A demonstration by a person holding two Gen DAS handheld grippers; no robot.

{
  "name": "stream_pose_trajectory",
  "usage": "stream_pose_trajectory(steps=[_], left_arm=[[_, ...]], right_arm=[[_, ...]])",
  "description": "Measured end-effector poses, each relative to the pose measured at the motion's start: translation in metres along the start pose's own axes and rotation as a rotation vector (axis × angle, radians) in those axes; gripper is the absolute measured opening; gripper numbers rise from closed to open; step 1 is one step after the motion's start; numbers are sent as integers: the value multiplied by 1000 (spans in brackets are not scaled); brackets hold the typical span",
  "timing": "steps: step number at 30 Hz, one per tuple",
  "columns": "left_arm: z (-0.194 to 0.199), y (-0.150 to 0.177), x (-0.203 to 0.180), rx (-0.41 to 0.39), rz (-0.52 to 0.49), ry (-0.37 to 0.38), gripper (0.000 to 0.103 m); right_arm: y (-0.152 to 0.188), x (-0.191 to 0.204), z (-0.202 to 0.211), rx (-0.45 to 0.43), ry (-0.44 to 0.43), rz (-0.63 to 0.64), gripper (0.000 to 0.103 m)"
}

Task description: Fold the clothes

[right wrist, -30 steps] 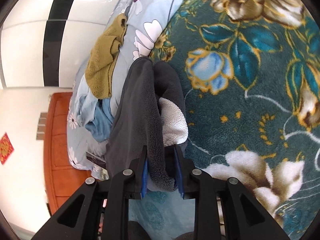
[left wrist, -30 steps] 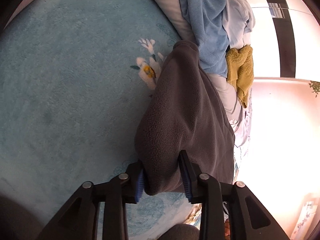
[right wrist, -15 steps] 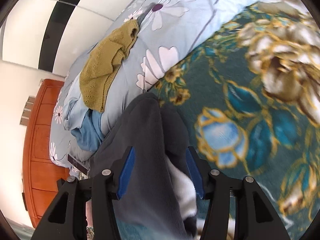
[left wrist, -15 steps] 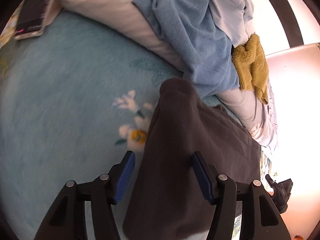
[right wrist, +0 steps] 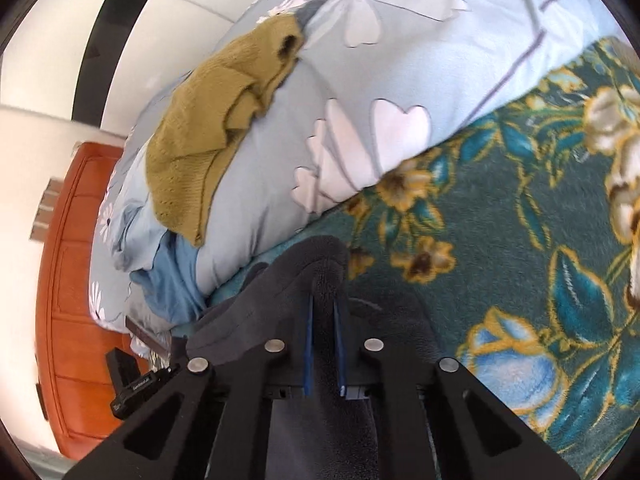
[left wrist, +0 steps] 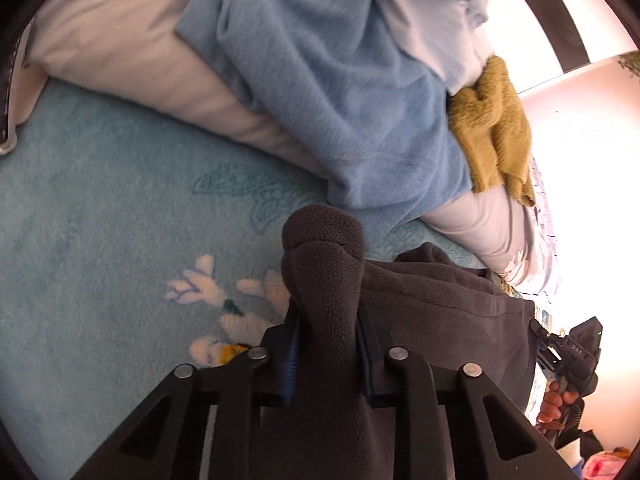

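The left gripper [left wrist: 327, 338] has just squeezed in and pinches a fold of the dark gray fleece [left wrist: 440, 312] on the pale blue blanket [left wrist: 100, 220]. The right gripper [right wrist: 322, 322] has just squeezed in and pinches it too; only its view shows the teal flowered blanket [right wrist: 500, 220].

dark grey fleece garment [left wrist: 420, 300] (bunched, folded over) on floral blanket [left wrist: 100, 240]

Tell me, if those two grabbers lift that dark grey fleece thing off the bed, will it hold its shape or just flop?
Probably flop: the grey fleece already bunches into a soft ridge between the left gripper pads. It likely sags between the two grips, since the right gripper pinches another fold. Its fuzzy nap should resist slipping.
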State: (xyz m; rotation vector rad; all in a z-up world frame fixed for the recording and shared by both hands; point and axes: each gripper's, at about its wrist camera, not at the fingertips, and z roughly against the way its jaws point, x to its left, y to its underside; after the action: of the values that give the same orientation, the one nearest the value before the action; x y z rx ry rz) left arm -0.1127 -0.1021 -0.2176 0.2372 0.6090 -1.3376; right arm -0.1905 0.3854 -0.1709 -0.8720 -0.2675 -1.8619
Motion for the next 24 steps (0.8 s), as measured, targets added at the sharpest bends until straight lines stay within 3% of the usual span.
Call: stream_pose_trajectory(steps=[5,8,13,16,21,24], left_arm=[[40,-6,-6,-110,-19,127,15],[47,-15,-7,-135,-29,134,15],[3,-17,16,-10,-6,26,15],[-1,-13,31,13,29,46,16],[15,-14,27,5,9,69,20],[24,-12,25,17,2,61,31]], right_arm=[[-5,15,36,-113,-116,28,8],[-8,15,44,-151,-96,45,7],[-7,-29,2,-66,5,-89,7],[-1,-45,-8,-51,15,-146,7],[-3,-32,-7,-31,51,-64,8],[-7,-20,-8,-10,73,-4,10]])
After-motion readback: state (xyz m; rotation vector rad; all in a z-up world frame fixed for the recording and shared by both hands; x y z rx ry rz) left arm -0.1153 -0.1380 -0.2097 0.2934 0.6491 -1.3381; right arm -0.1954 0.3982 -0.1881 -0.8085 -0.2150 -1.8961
